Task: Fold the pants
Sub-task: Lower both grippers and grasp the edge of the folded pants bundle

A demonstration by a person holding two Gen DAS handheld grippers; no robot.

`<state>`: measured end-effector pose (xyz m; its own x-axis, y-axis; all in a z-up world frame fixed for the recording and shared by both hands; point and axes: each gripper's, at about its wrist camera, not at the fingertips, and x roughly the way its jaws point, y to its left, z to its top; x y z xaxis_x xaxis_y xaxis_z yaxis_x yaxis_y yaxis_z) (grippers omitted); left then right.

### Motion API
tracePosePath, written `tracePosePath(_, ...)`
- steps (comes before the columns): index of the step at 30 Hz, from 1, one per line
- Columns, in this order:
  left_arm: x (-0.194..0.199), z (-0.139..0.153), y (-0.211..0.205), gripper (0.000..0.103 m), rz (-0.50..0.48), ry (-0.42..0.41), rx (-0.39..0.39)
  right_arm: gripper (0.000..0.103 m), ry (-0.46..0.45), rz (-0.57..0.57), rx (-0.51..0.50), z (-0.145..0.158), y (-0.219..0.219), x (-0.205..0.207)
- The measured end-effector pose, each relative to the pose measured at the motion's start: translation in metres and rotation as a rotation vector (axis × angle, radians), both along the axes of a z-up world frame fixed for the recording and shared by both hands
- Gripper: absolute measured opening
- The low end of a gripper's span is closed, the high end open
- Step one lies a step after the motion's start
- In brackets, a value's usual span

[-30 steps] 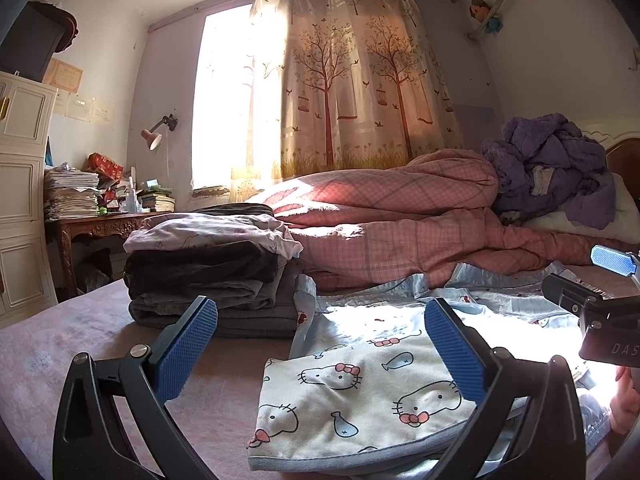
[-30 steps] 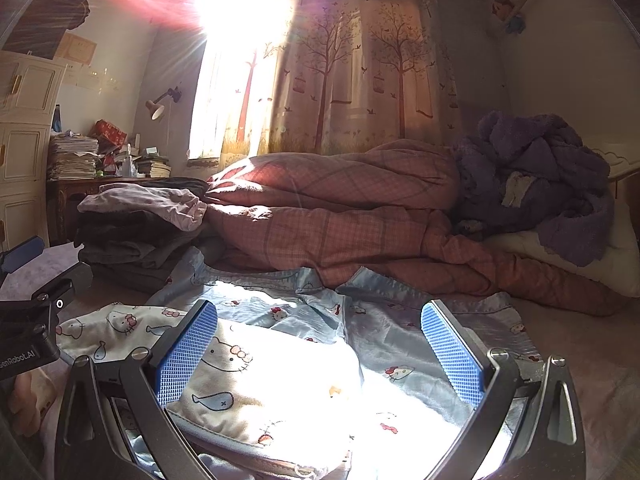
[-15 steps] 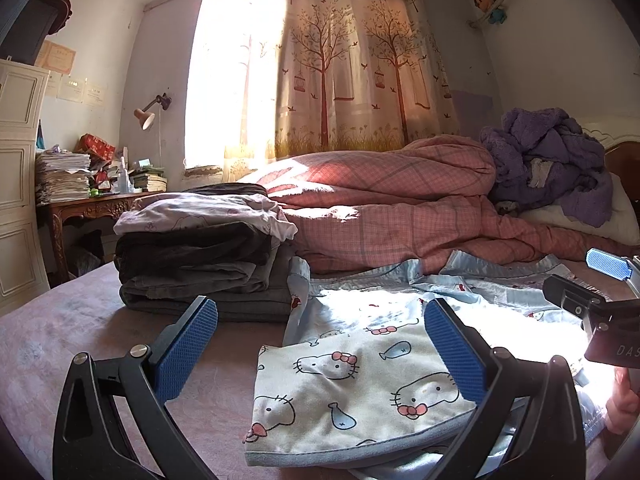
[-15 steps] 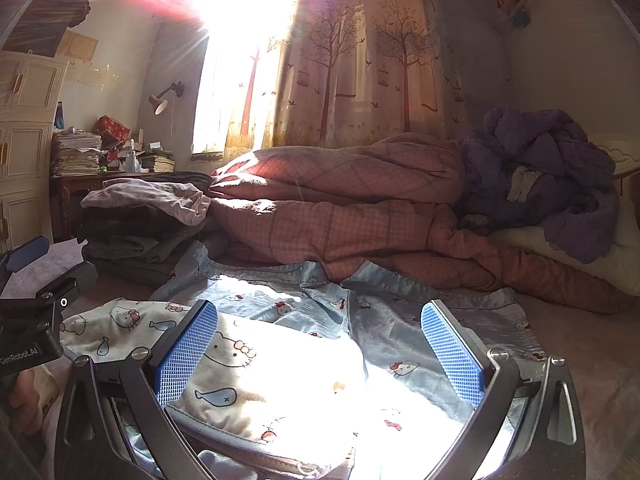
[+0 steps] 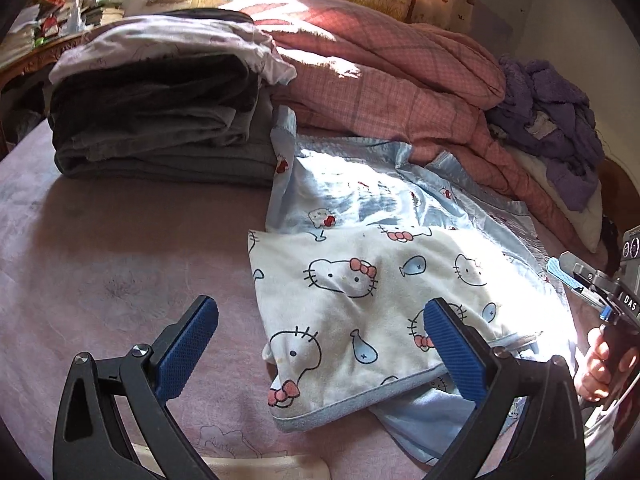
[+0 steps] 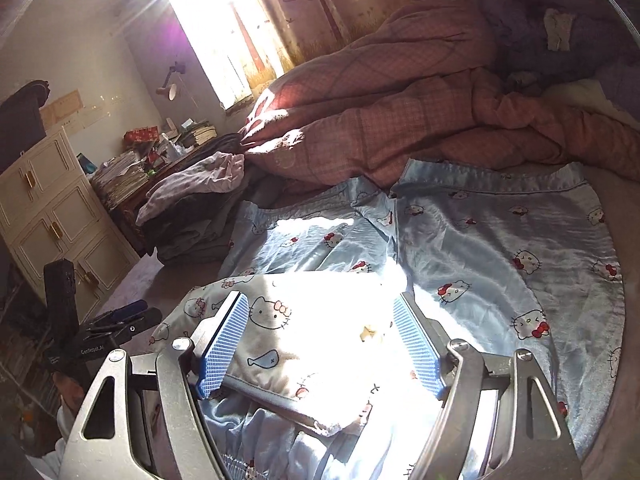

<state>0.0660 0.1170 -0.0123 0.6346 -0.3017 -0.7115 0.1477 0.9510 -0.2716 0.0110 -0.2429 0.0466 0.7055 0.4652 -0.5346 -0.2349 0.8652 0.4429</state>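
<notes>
My left tongs (image 5: 320, 344) gape empty over the near bed edge; right tongs (image 6: 320, 340), jaws just closing, straddle the white cat-print folded cloth (image 6: 304, 332) atop light-blue satin cat-print pants (image 6: 500, 232). Pants look light, limp, slippery; I'd pinch the waistband.

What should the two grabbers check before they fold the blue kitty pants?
1. Pants spread out on the bed: ok, both legs lie fairly flat.
2. White kitty cloth off the pants: not ok, it lies on top of them.
3. Left gripper ready: ok, jaws wide open, nothing pressed between them.
4. Right gripper ready: ok, its jaws have just been closing, with the white cloth's edge between them, not pinched.
5. Waistband reachable: cannot tell, it bunches under the right gripper.
6. Folded clothes stack out of the way: ok, but one pant hem touches it.
</notes>
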Motion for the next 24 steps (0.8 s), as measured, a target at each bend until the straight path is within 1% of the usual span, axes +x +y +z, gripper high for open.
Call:
tracePosePath(1,0.003,-0.007,0.002,0.098,0.004,0.031,0.001,0.064,0.033,0.012,0.025,-0.006,-0.003,0.005)
tracePosePath(2,0.004,-0.010,0.003,0.094,0.014,0.038,0.015,0.061,0.065,0.020,0.036,-0.011,-0.004,0.009)
tracePosePath(3,0.004,-0.012,0.003,0.087,0.029,0.038,0.039,0.055,0.090,0.019,0.032,-0.016,-0.003,0.013)
tracePosePath(4,0.004,-0.012,0.002,0.073,0.030,0.033,0.050,0.053,0.101,0.012,0.015,-0.020,-0.003,0.015)
tracePosePath(6,0.001,-0.009,0.000,0.060,0.011,0.031,0.049,0.051,0.109,0.009,-0.014,-0.025,-0.001,0.019)
tracePosePath(7,0.000,-0.007,0.000,0.058,0.015,0.022,0.047,0.049,0.118,0.010,-0.018,-0.027,0.000,0.022)
tracePosePath(8,-0.001,-0.006,0.000,0.055,0.019,0.015,0.046,0.042,0.130,0.011,-0.021,-0.029,0.000,0.024)
tracePosePath(9,0.002,-0.004,0.001,0.047,0.015,0.022,0.044,0.037,0.142,0.013,-0.021,-0.031,0.000,0.026)
tracePosePath(10,0.004,-0.005,0.003,0.047,0.011,0.041,0.030,0.037,0.152,0.014,-0.012,-0.032,-0.001,0.027)
tracePosePath(13,0.001,-0.009,0.010,0.047,0.014,0.117,-0.050,0.037,0.194,0.018,0.054,-0.033,-0.007,0.025)
tracePosePath(14,-0.006,-0.008,0.010,0.047,0.012,0.129,-0.070,0.037,0.220,0.020,0.096,-0.033,-0.010,0.021)
tracePosePath(16,-0.024,0.000,0.010,0.047,0.004,0.122,-0.111,0.037,0.262,0.080,0.250,-0.034,-0.011,0.009)
tracePosePath(17,-0.031,0.003,0.008,0.047,0.005,0.120,-0.121,0.037,0.290,0.115,0.310,-0.036,-0.008,0.003)
tracePosePath(19,-0.038,0.006,0.000,0.047,0.003,0.138,-0.120,0.039,0.350,0.161,0.378,-0.041,0.006,-0.005)
tracePosePath(20,-0.039,0.005,-0.003,0.047,0.007,0.157,-0.115,0.048,0.378,0.172,0.393,-0.044,0.014,-0.007)
tracePosePath(21,-0.038,0.004,-0.005,0.047,0.014,0.175,-0.118,0.064,0.409,0.172,0.388,-0.048,0.023,-0.008)
tracePosePath(22,-0.037,0.001,-0.007,0.045,0.020,0.198,-0.129,0.070,0.429,0.164,0.376,-0.050,0.031,-0.009)
tracePosePath(24,-0.037,-0.004,-0.006,0.043,0.040,0.242,-0.156,0.070,0.444,0.146,0.343,-0.054,0.044,-0.009)
